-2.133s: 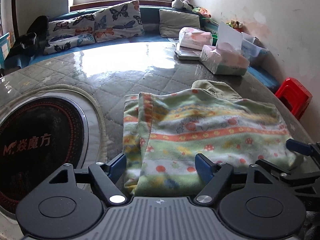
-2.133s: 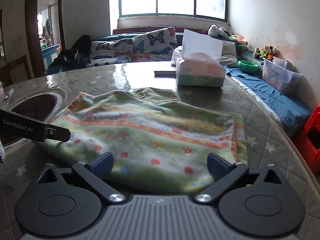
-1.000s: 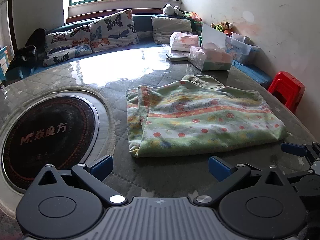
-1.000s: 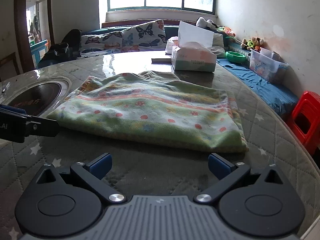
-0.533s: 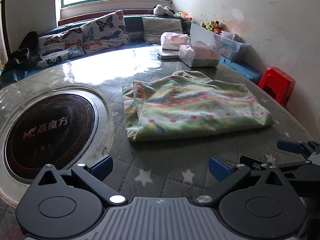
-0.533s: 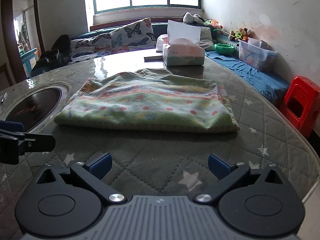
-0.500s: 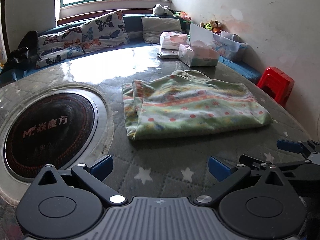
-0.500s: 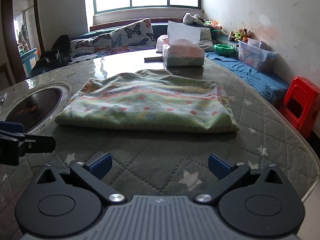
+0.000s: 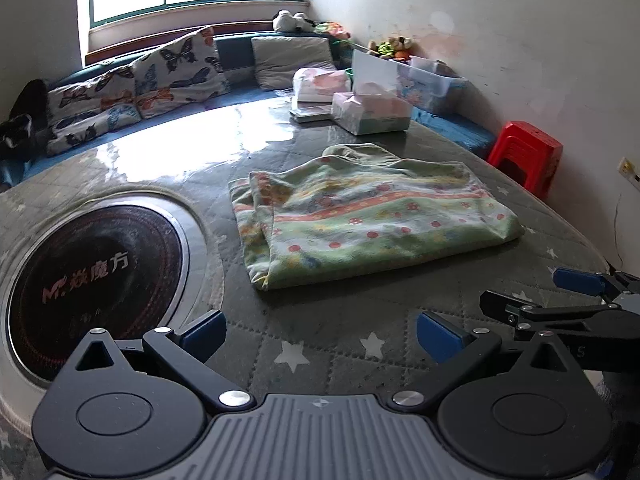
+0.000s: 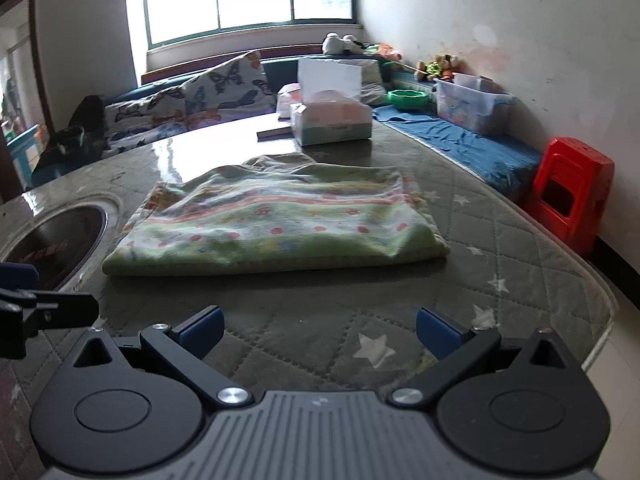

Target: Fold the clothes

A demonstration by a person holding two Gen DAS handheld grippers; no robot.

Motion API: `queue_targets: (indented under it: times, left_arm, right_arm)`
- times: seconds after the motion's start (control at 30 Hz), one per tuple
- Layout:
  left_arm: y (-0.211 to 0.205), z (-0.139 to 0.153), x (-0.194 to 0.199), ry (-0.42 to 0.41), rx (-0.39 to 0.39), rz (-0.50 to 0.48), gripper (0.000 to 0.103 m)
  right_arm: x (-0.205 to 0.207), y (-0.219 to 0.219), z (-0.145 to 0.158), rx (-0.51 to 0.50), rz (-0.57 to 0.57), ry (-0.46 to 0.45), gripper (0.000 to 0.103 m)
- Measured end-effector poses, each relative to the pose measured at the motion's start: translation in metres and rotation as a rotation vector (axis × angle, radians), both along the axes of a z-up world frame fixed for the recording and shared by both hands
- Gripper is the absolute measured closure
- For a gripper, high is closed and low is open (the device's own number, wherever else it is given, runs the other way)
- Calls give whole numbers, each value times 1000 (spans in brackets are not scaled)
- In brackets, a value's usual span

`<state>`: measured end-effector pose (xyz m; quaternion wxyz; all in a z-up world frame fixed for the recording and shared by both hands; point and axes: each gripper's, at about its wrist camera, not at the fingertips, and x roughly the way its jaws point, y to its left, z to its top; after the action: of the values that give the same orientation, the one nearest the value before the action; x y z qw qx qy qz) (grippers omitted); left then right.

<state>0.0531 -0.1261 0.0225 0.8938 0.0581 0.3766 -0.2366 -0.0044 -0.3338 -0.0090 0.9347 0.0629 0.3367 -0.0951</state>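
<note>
A green garment with orange stripes and red dots (image 9: 368,216) (image 10: 276,220) lies folded into a flat rectangle on the quilted table top (image 9: 320,320) (image 10: 500,240). My left gripper (image 9: 320,330) hangs open above the near table edge, well short of the garment, with nothing between its blue pads. My right gripper (image 10: 318,328) is open too, equally far back from the cloth. The right gripper's fingers (image 9: 576,284) show at the right edge of the left wrist view. The left gripper's fingers (image 10: 24,280) show at the left edge of the right wrist view.
A round black hotplate (image 9: 88,280) is set into the table left of the garment. A tissue box (image 9: 372,112) (image 10: 330,118) and a pink bag (image 9: 320,84) stand at the far side. A red stool (image 10: 568,196) stands by the right wall; a cushioned bench (image 9: 160,76) runs behind.
Both grippers have drawn back toward the near table edge, away from the folded garment, and stay open. The garment has not moved.
</note>
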Motion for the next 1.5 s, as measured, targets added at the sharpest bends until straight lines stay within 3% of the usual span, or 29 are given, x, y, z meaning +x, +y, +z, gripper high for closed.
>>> queue_targets:
  times: [0.27,0.77,1.17,1.5]
  left_arm:
    - [0,-1,-3,-2,2,-67,0]
    - [6,2,-4,-3,-23,-112,0]
    - [9,2,-11,-25,-3,-94,0]
    - [8,-3,-4,-20,24,-59,0]
  right_arm:
    - [-11,-6,-4,99,-104,20,0]
    - [-32,2,9,69,-244,-15,0]
    - [-32,8,14,21,-219,-44,0]
    - [-26,1,7,59,-194,-73,0]
